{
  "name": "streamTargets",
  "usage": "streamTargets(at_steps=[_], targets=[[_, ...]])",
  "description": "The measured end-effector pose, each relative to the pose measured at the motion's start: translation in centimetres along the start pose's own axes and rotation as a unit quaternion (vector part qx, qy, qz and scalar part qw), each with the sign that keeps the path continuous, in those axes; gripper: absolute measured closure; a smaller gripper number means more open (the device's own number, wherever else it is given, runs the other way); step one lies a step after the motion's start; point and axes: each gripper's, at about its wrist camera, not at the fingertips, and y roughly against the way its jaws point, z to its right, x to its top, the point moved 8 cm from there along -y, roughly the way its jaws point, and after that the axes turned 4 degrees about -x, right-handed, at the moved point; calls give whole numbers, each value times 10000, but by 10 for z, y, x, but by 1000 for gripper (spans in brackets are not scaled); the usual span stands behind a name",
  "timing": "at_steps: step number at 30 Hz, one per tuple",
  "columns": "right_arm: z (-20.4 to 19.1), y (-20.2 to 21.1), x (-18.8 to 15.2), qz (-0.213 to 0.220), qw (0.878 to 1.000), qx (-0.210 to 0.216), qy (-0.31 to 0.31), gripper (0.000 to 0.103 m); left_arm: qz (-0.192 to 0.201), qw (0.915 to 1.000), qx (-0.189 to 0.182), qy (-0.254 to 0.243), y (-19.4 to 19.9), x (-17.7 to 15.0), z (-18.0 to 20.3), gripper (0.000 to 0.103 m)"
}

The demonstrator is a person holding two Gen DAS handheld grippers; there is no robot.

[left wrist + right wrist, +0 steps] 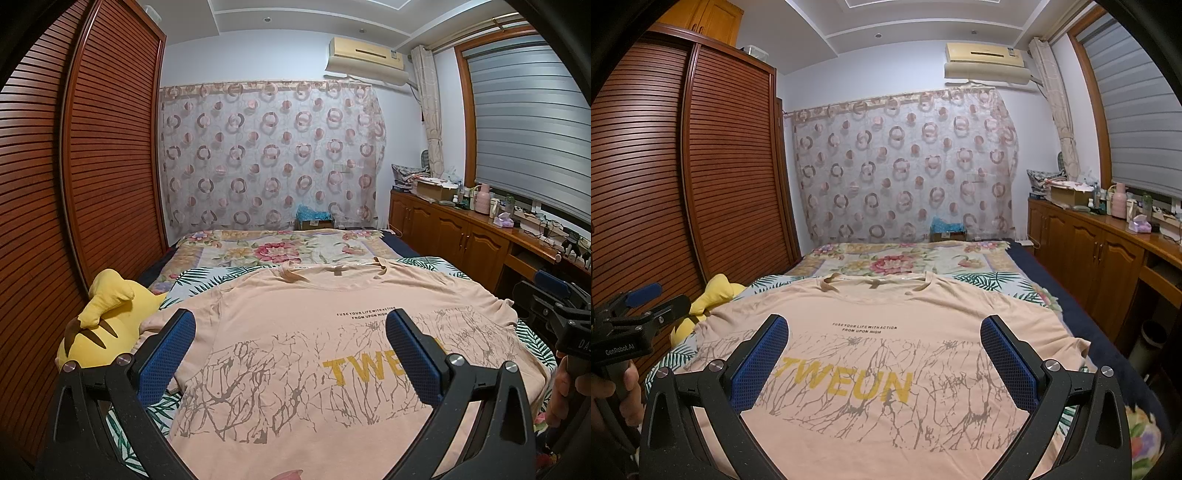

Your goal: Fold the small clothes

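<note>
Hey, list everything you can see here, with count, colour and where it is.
T-shirt: one, peach with yellow lettering, spread flat on the bed.
Plush toy: one, yellow, left of the shirt.
Bedspread: one, floral, beyond the shirt.
Wardrobe: one, brown louvred doors, left wall.
Curtain: one, pink circles, far wall.
Air conditioner: one, cream, high on the far wall.
Cabinets: one row, brown wood, cluttered top, right wall.
Blind: one, grey, right window.
Left gripper: black, blue pads, open over the shirt.
Right gripper: same, open.
</note>
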Motion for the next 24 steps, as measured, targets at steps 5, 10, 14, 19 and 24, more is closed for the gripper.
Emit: streamTargets(at_steps=[5, 10, 14, 19, 24], targets=[[0, 0, 0, 5, 10000, 0, 3, 0, 4, 10000, 4, -5, 0, 0, 0, 0], [0, 0, 0, 4, 10000, 1, 6, 0, 10, 10000, 1, -5, 0, 0, 0, 0], [-1, 0, 0, 11, 10000, 2, 13, 0, -11, 10000, -1, 2, 1, 1, -2, 0], [-2, -1, 0, 9, 10000, 1, 15, 0, -14, 10000, 2, -3, 1, 3, -4, 0], [-2, -2, -1, -5, 10000, 8, 3, 0, -11, 10000, 3, 0, 1, 3, -4, 0]])
